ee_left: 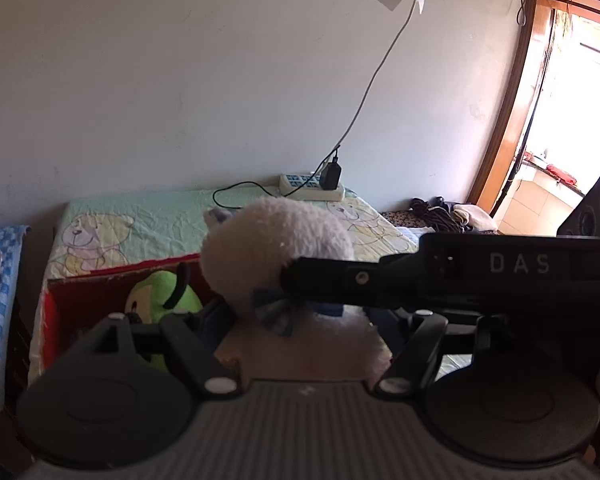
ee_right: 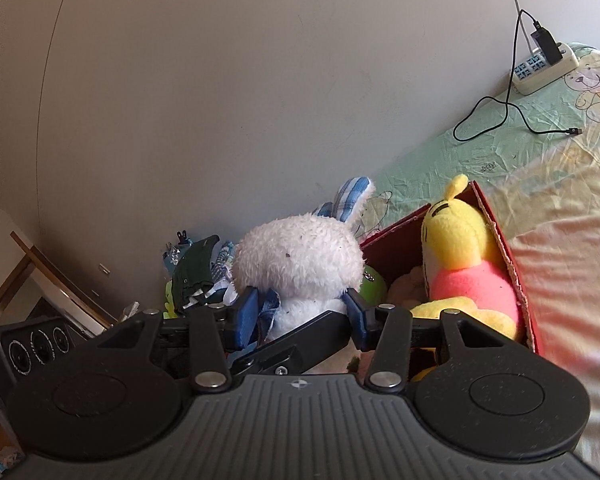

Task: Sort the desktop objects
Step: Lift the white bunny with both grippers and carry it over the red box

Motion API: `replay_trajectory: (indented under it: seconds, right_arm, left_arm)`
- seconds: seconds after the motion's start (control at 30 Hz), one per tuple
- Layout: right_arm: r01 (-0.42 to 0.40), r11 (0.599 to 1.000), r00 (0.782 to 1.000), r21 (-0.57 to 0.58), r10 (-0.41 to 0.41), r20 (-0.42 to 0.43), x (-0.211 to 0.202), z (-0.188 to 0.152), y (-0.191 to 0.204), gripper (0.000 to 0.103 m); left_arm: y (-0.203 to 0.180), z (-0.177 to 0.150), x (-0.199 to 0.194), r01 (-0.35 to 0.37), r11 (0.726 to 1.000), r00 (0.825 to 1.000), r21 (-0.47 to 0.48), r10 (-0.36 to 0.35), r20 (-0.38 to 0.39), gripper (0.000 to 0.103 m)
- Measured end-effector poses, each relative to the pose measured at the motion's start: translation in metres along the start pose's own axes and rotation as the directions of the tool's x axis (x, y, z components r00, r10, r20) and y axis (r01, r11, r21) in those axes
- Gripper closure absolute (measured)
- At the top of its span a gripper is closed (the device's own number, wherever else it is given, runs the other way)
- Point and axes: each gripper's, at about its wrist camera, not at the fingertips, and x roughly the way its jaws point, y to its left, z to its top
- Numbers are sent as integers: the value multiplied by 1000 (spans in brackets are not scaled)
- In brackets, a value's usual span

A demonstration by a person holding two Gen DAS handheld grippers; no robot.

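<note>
R tongs (ee_right: 302,316) round 1 bunny (ee_right: 300,258) (white)

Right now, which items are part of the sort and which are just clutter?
In play:
white plush rabbit, gripped at the neck by both grippers
red box
yellow plush bear, in the box
green plush

Clutter:
power strip
black charger cable
clothes pile

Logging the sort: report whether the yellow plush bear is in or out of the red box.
In. The yellow plush bear sits between the walls of the red box, head above the rim, beside the white rabbit.
</note>
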Motion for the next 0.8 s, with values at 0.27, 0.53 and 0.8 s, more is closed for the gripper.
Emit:
replay_trajectory:
  seconds: [0.27, 0.53, 0.8]
  right_arm:
    - [82, 997, 996, 10, -82, -29, 20, -3, 2, 53]
    - [141, 990, 989, 8, -141, -47, 42, -5, -3, 53]
    - [203, 975, 975, -85, -210, -78, 62, -10, 5, 53]
  left_arm:
    - [22, -5, 23, 34, 999, 998, -27, -35, -53, 30]
    - [40, -7, 39, 37, 998, 995, -56, -42, -86, 29]
    - [56, -15, 43, 36, 996, 991, -83, -47, -125, 29]
